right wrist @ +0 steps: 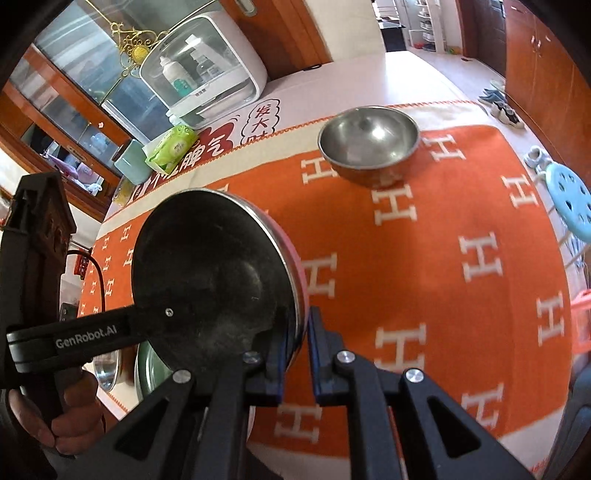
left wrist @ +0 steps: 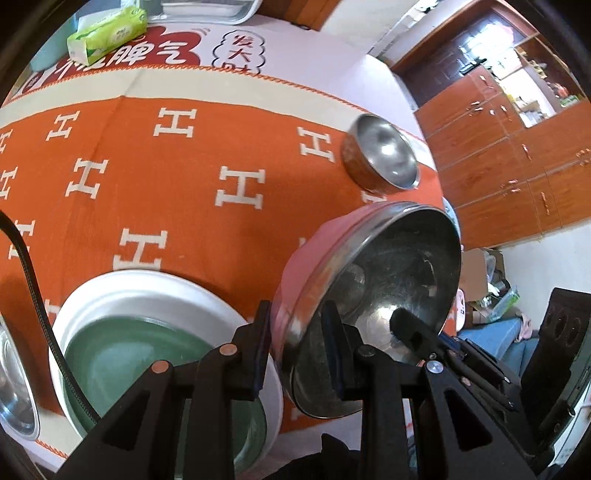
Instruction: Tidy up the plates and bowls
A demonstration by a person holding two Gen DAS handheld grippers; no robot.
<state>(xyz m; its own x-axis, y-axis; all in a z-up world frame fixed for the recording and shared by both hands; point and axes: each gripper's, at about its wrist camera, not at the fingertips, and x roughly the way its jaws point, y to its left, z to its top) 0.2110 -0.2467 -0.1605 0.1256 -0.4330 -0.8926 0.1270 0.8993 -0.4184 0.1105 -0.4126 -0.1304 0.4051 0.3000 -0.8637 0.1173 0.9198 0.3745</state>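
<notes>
Left wrist view: 3 steel bowls are being shown. 1 pink-sided bowl point(left wrist: 373, 306) is being held tilted above the orange cloth point(left wrist: 177, 206), 1 plain steel bowl point(left wrist: 382, 155) is sitting upright on the cloth further back near the table's right edge, and part of 1 more point(left wrist: 14, 391) is being cut off at the left edge. 1 white plate point(left wrist: 147, 291) w/ 1 green plate point(left wrist: 125, 354) stacked in it is lying on the cloth below-left of the held bowl. 1 green tissue pack point(left wrist: 107, 31) is lying at the far end. The left gripper point(left wrist: 297, 350) is being kept narrow, its jaws pinching the pink bowl's rim, 1 finger outside, 1 inside. The bowl's mouth is being turned toward the right, rim plane near upright. A 2nd gripper tip is being seen at the bowl's right side.

Right wrist view: the same tilted bowl point(right wrist: 218, 280) is being gripped by the right gripper point(right wrist: 297, 354), jaws nearly closed on the thin rim; mouth is facing left here. 1 plain bowl point(right wrist: 369, 142) is standing upright beyond it, well apart. 1 hand point(right wrist: 70, 417) is being seen on the other gripper's handle at lower left.
</notes>
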